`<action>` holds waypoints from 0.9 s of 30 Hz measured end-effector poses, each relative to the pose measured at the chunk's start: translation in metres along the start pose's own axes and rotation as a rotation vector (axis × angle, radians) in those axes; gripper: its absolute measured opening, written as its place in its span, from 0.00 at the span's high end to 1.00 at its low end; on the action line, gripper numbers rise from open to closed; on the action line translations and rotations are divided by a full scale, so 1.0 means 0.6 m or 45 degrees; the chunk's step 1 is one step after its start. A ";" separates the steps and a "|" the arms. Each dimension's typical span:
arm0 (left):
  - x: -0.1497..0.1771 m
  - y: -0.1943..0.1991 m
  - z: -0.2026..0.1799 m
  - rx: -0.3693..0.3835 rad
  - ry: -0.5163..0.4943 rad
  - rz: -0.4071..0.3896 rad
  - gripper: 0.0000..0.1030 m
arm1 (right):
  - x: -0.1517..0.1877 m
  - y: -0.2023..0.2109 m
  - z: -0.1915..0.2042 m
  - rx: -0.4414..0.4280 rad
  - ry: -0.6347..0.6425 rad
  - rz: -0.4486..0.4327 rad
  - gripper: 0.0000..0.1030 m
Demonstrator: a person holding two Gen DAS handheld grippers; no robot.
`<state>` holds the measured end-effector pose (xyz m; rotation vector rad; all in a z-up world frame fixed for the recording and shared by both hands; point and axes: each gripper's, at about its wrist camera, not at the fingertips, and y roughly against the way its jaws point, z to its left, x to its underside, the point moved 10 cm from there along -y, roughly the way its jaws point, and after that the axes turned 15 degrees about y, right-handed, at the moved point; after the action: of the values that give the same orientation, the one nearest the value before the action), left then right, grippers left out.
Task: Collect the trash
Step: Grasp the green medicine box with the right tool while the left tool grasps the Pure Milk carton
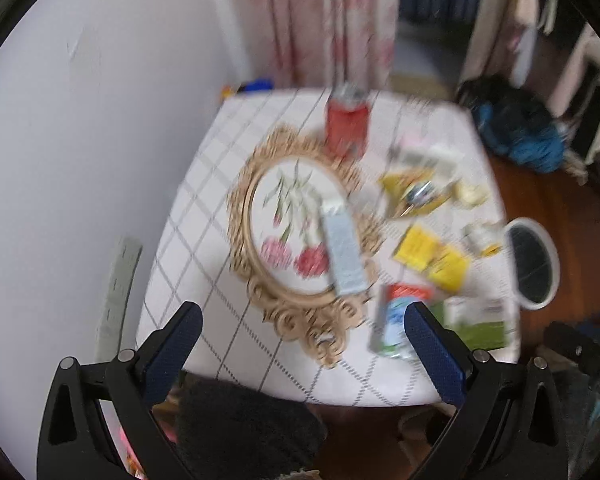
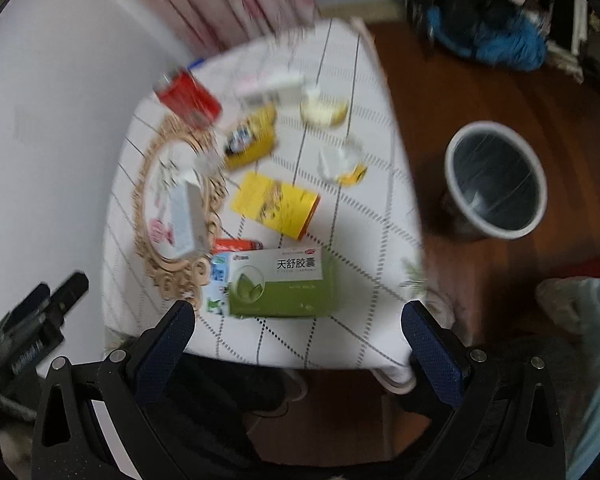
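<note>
Both views are blurred. Litter lies on a small table with a white checked cloth (image 2: 364, 216): a green and white medicine box (image 2: 280, 284) near the front edge, a yellow box (image 2: 276, 204), a yellow packet (image 2: 250, 140), a red can (image 2: 190, 96) and a pale long box (image 1: 342, 252) lying across an ornate gold-framed tray (image 1: 260, 216). A round bin (image 2: 496, 180) with a dark liner stands on the floor to the right of the table. My left gripper (image 1: 300, 344) is open above the table's front edge, holding nothing. My right gripper (image 2: 298, 340) is open just short of the green box.
A white wall runs along the left, a pink curtain (image 1: 332, 20) hangs behind the table. A blue and black heap (image 2: 488, 28) lies on the wooden floor at the back right. A person's dark-clothed legs (image 2: 220, 400) are below the grippers. The left gripper's body (image 2: 32, 336) shows at left.
</note>
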<state>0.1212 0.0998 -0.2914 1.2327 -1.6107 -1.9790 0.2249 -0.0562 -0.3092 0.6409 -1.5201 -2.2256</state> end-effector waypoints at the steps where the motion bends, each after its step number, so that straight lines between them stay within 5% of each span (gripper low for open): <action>1: 0.013 -0.030 0.008 -0.031 0.002 0.037 0.00 | 0.000 -0.030 0.006 -0.010 -0.002 0.029 0.00; 9: 0.079 -0.143 0.032 -0.126 0.006 0.233 0.00 | -0.005 -0.174 0.031 0.032 0.010 0.210 0.00; 12: 0.086 -0.153 0.019 -0.115 -0.019 0.261 0.00 | 0.000 -0.174 0.014 -0.020 -0.045 0.179 0.09; 18: 0.092 -0.155 -0.058 0.028 -0.098 0.322 0.00 | 0.028 -0.117 -0.088 0.072 -0.153 0.146 0.09; 24: 0.123 -0.194 -0.154 0.145 -0.200 0.439 0.01 | 0.050 -0.119 -0.124 0.047 -0.206 0.157 0.09; 27: 0.130 -0.218 -0.173 0.120 -0.239 0.456 0.34 | 0.058 -0.119 -0.115 0.029 -0.189 0.160 0.09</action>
<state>0.1907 0.0211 -0.4429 0.7374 -1.8799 -1.8495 0.2312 -0.1026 -0.4035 0.3824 -1.6114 -2.2049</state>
